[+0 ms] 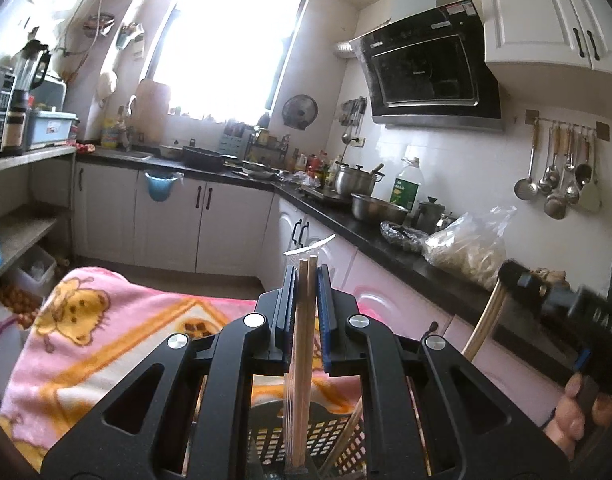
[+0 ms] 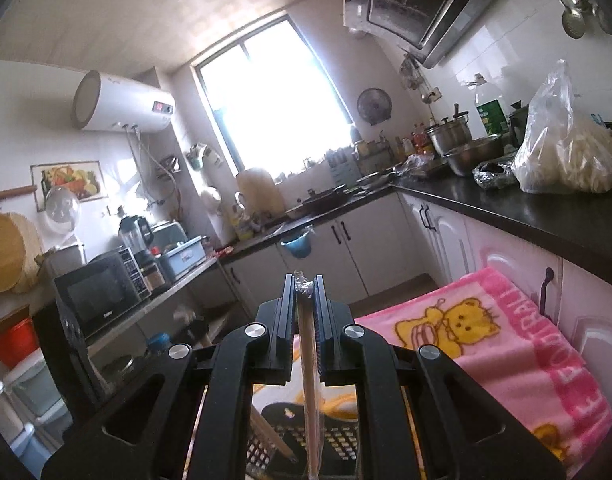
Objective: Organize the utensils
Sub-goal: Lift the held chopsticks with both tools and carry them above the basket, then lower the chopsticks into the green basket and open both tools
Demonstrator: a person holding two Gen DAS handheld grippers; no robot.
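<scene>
Both tools stand upright over the black perforated plastic basket (image 1: 337, 440) on the pink cartoon blanket (image 1: 86, 320). The left tool (image 1: 306, 280) pinches plastic-wrapped pale wooden chopsticks (image 1: 304, 340); the right tool (image 2: 305, 288) pinches another wrapped pair (image 2: 309, 360). Both pairs run vertically, lower ends reaching toward the basket directly beneath.

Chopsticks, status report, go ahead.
Left tool shut on wrapped chopsticks. Right tool shut on another wrapped pair. Both over black basket. Nothing blocking.
</scene>
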